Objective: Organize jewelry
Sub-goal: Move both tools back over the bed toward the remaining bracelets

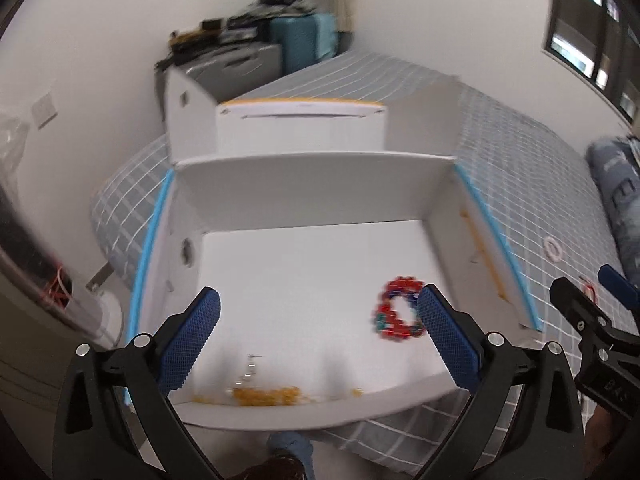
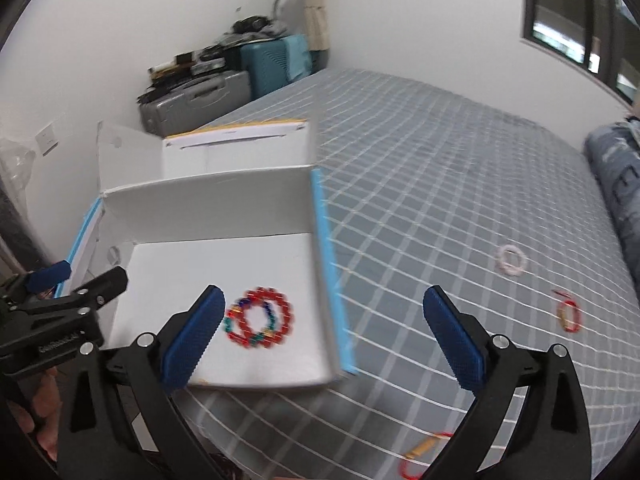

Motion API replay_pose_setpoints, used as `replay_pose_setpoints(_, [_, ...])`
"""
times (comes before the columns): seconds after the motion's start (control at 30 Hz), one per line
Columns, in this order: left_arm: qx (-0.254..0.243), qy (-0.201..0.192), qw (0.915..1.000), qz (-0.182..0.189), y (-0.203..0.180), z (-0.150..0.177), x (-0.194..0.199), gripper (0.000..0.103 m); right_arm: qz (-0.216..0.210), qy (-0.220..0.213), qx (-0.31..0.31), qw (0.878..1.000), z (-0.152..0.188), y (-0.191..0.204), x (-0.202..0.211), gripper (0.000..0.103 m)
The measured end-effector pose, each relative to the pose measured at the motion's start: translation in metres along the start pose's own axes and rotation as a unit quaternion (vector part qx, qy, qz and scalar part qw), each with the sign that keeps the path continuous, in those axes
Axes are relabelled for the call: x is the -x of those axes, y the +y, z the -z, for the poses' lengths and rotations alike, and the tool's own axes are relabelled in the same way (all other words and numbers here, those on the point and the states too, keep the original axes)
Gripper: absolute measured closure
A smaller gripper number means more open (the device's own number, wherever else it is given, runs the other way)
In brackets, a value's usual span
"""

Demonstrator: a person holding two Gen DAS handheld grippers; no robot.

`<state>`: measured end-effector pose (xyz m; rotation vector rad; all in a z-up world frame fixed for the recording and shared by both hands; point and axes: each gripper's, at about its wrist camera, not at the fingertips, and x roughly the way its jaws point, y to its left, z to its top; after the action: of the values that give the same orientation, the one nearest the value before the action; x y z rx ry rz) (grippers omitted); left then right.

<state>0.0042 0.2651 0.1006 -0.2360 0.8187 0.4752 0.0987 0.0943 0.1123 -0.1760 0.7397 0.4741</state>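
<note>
Fingers of both the left gripper (image 1: 319, 342) and right gripper (image 2: 323, 342) are spread, empty. Inside the white box (image 2: 224, 200) lies the beaded bracelet (image 2: 259, 323): light, floppy, likely slippery; pinch across one side of its loop.

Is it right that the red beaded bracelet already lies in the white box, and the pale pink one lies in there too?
Not quite. The red beaded bracelet does lie in the white box, but the pale pink bracelet lies outside it on the checked bedspread, as the right wrist view shows.

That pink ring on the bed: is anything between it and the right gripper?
Nothing visible. The pink ring lies alone on the bedspread, ahead and right of the open right gripper; only bare cloth between them.
</note>
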Motion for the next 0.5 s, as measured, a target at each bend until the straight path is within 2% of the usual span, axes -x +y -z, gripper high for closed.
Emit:
replay_pose_setpoints(0.27, [-0.065, -0.007, 0.996, 0.06, -0.083, 0.015, 0.021, 0.006, 0.063, 0.004, -0.063, 0.996, 0.029, -0.094, 0.04, 0.007])
replay_pose_setpoints(0.43, [-0.123, 0.001, 0.986, 0.113, -0.15, 0.038, 0.027, 0.006, 0.101, 0.02, -0.098, 0.99, 0.061, -0.154, 0.061, 0.007])
replay_pose_setpoints(0.5, [-0.144, 0.006, 0.9821, 0.122, -0.174, 0.048, 0.027, 0.006, 0.112, 0.029, -0.108, 0.987, 0.075, -0.173, 0.067, 0.007])
